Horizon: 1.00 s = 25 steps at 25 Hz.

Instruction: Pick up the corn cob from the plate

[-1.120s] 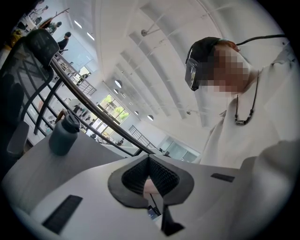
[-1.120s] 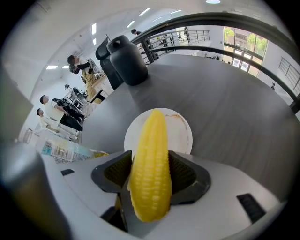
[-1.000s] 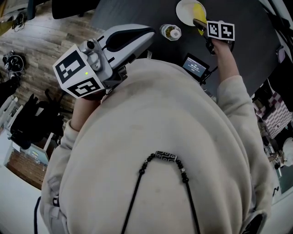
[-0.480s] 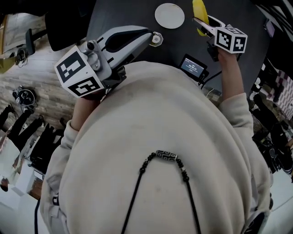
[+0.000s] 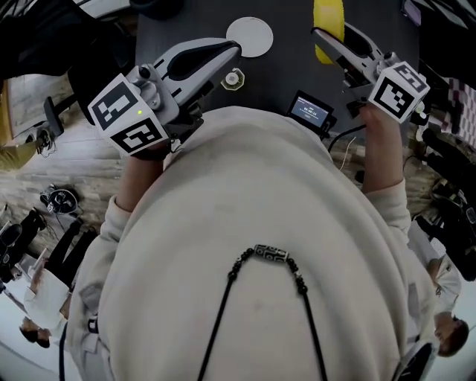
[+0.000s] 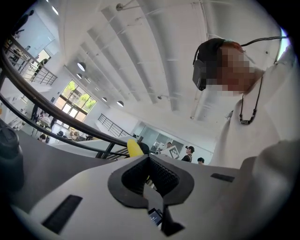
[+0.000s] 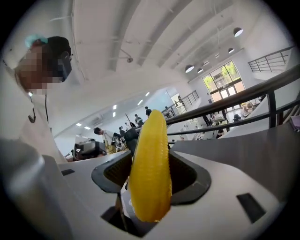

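A yellow corn cob [image 7: 151, 164] stands upright between the jaws of my right gripper [image 7: 150, 161], which is shut on it. From the head view the corn cob [image 5: 329, 22] hangs above the dark table, to the right of a bare white plate [image 5: 249, 36], in the right gripper [image 5: 323, 36]. My left gripper [image 5: 229, 52] is held up near the plate's left side, shut with nothing in it. In the left gripper view its jaws [image 6: 149, 160] meet, and the corn cob's tip [image 6: 134, 148] shows beyond them.
A small round jar [image 5: 233, 78] stands on the dark table [image 5: 282, 67] just below the plate. A small device with a lit screen [image 5: 310, 110] and a cable sit at the table's near edge. Wooden floor and dark gear [image 5: 44, 216] lie to the left.
The right gripper has carried the corn cob off the plate and to the right, leaving the plate bare. The left gripper has kept its pose.
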### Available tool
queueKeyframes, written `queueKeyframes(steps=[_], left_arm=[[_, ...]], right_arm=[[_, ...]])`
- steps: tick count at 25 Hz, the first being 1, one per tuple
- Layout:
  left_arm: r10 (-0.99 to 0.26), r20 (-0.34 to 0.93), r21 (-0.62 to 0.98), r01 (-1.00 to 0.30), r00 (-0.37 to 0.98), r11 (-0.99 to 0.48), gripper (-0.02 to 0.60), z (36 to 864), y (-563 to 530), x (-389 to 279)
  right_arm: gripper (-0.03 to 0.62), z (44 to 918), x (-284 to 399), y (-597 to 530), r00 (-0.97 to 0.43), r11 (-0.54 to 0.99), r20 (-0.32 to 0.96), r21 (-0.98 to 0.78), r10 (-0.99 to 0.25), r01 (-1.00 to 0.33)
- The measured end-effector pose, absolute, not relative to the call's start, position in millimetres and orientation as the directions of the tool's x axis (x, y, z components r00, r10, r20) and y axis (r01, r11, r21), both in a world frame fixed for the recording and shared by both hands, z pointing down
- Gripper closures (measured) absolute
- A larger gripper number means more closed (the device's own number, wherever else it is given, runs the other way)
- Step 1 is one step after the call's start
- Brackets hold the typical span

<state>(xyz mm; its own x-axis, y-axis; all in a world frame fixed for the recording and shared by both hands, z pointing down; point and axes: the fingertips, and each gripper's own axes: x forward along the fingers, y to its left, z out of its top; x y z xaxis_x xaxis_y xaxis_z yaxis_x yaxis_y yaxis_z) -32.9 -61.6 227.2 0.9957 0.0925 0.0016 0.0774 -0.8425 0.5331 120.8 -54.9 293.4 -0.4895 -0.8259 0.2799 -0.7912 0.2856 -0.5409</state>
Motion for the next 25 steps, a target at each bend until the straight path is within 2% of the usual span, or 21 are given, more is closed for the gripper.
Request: queueKeyframes(steps=[5, 10, 25], left_arm=[[0.137, 0.001, 0.524, 0.116, 0.991, -0.844, 0.581, 225.5, -58.8, -17.2], [0.160, -0.004, 0.517, 0.139, 0.987, -0.845, 0.581, 222.8, -61.8, -13.0], [0.178, -0.015, 0.507, 0.161, 0.984, -0.847, 0.581, 221.6, -53.8, 2.6]], right_arm=[[0.338, 250.2, 124.3, -41.8, -0.476, 0.332, 0.148, -0.541, -0.867, -0.773], [0.338, 224.8, 120.0, -38.8, -0.476, 0.369, 0.067, -0.541, -0.877, -0.756], [0.338, 211.4, 127.3, -31.5, -0.483, 0.400, 0.033, -0.512, -0.875, -0.760]])
